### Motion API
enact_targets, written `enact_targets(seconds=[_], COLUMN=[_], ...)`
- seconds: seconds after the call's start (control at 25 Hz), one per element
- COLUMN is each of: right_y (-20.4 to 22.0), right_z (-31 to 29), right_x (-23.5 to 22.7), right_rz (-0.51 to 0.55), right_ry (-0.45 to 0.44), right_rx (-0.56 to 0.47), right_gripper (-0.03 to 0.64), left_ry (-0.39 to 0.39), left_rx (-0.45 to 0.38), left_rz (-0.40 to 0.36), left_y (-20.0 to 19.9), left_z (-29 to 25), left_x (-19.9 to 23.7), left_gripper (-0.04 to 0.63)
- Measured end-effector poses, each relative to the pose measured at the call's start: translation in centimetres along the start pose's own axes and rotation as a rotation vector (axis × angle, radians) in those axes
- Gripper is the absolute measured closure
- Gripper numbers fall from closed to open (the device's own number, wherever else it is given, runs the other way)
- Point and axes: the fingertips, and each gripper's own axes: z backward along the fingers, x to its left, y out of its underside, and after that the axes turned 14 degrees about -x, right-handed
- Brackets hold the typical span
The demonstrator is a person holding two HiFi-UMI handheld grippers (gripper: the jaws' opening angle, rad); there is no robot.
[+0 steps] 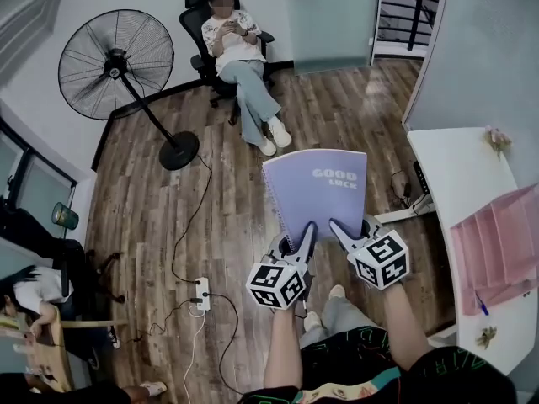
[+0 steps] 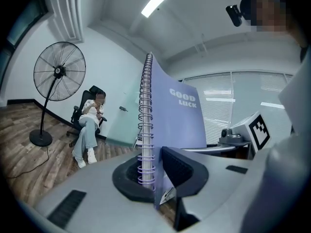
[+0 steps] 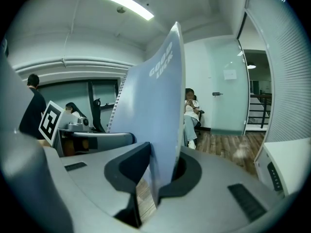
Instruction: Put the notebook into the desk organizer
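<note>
Notebook [image 1: 316, 188], lilac with "GOOD LUCK" on its cover, is held up off the floor [image 1: 210, 183] in the head view, gripped along its near edge by 2 tools. The left tool [image 1: 303, 238] clamps the corner by the spiral binding [image 1: 280, 213], and the right tool [image 1: 344, 230] clamps the same edge just beside it. To the right of the right tool stands a white table [image 1: 455, 175] that carries the pink desk organizer [image 1: 497, 247], well apart from the notebook. Beyond the tools a seated person [image 1: 244, 57] sits in an office chair, with a standing fan [image 1: 118, 66] off to the left. A power strip [image 1: 202, 291] lies on the floor left of the left tool.

In the left gripper view, the left tool [image 2: 154, 171] has its jaws nearly together, pressed on the notebook's [image 2: 177, 113] cover right beside the spiral binding [image 2: 146, 106], which rises upright from between them. The right tool's marker cube [image 2: 256, 129] shows to the right, the fan [image 2: 58, 72] and the seated person [image 2: 90, 125] to the left.

In the right gripper view, the right tool [image 3: 163, 166] likewise has its jaws narrowly apart and closed on the notebook's [image 3: 153, 106] lower edge, with the sheet standing upright between them. The left tool's marker cube [image 3: 48, 121] shows at left, the table's [image 3: 286, 161] corner at lower right.
</note>
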Motion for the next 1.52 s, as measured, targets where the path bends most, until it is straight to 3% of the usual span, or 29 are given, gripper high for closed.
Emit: enact_targets(seconds=[0.52, 0.76, 1.08, 1.52], right_y=[-0.7, 0.2, 0.9, 2.6], right_z=[-4.2, -3.9, -2.9, 2.8], right_x=[-11.1, -14.3, -19.4, -25.0], right_rz=[-0.068, -0.093, -0.150, -0.252], right_ry=[-0.040, 0.007, 0.188, 0.575], right_rx=[-0.040, -0.028, -0.023, -0.049], right_gripper=[0.552, 0.552, 0.551, 0.551], left_ry=[-0.021, 0.028, 0.184, 0.522], left_rx=[0.045, 0.094, 0.210, 0.430], left_rz=[-0.036, -0.010, 0.035, 0.101], left_y=[1.4, 3.3, 5.7, 10.4], left_z=[-11.4, -14.4, -19.8, -25.4], left_x=[1.2, 0.9, -0.1, -5.3], left_gripper=[0.546, 0.546, 0.548, 0.548])
